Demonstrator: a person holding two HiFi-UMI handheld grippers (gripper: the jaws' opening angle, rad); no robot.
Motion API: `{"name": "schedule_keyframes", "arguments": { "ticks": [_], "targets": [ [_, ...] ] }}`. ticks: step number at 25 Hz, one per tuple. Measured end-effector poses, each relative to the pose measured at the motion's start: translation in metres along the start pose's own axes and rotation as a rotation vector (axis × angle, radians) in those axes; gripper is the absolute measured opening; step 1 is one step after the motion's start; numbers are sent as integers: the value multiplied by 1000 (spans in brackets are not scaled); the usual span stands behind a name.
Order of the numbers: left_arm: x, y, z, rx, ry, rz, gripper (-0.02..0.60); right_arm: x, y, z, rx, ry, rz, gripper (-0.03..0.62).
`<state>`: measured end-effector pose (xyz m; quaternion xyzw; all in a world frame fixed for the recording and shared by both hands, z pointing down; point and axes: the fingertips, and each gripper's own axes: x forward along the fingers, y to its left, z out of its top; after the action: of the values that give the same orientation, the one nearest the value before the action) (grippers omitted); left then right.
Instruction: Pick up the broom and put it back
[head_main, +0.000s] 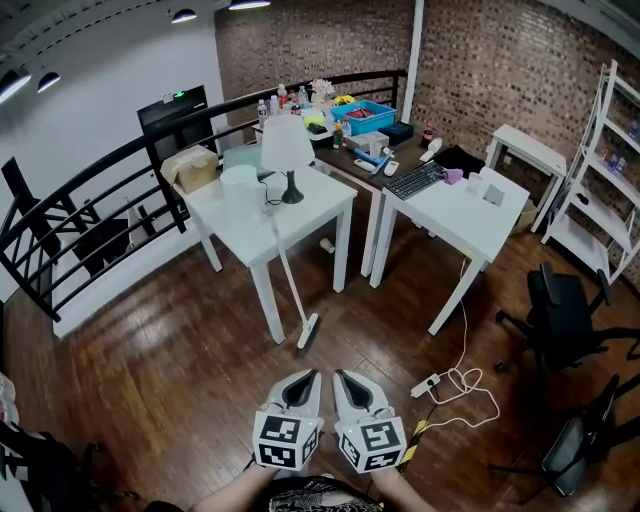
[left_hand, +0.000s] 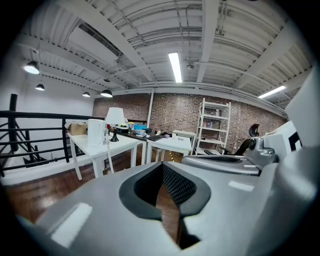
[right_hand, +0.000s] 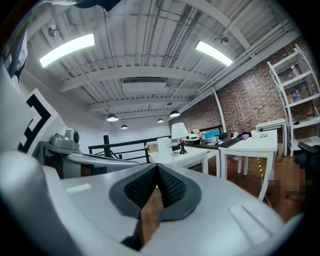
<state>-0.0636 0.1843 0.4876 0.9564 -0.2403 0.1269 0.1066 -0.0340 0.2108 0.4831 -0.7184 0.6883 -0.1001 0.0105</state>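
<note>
The broom (head_main: 296, 296) has a thin white handle that leans against the front edge of the left white table (head_main: 318, 206). Its dark head (head_main: 308, 331) rests on the wooden floor. Both grippers are held side by side low in the head view, pointing at the broom and well short of its head. My left gripper (head_main: 305, 376) is shut with nothing in it, and so is my right gripper (head_main: 343, 376). In the left gripper view the left gripper (left_hand: 162, 166) has its pads meeting. The right gripper view shows the right gripper (right_hand: 157, 168) shut the same way.
A white lamp (head_main: 287, 150) and a white cylinder (head_main: 240, 190) stand on the left table. A second white table (head_main: 470, 222) holds a keyboard (head_main: 413, 180). A power strip (head_main: 426, 384) with a loose cable lies on the floor to the right. Black chairs (head_main: 560, 318) stand further right, a black railing (head_main: 90, 215) runs on the left.
</note>
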Motion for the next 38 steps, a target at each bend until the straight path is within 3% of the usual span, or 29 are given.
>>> {"name": "schedule_keyframes", "arguments": {
  "ticks": [21,38],
  "targets": [
    [114,141,64,-42,-16,-41,5,192,-21,38,-50,49,-8,0],
    [146,232,76,-108,-27,61,5,294,-7,42,-70,71,102,0]
  ]
}}
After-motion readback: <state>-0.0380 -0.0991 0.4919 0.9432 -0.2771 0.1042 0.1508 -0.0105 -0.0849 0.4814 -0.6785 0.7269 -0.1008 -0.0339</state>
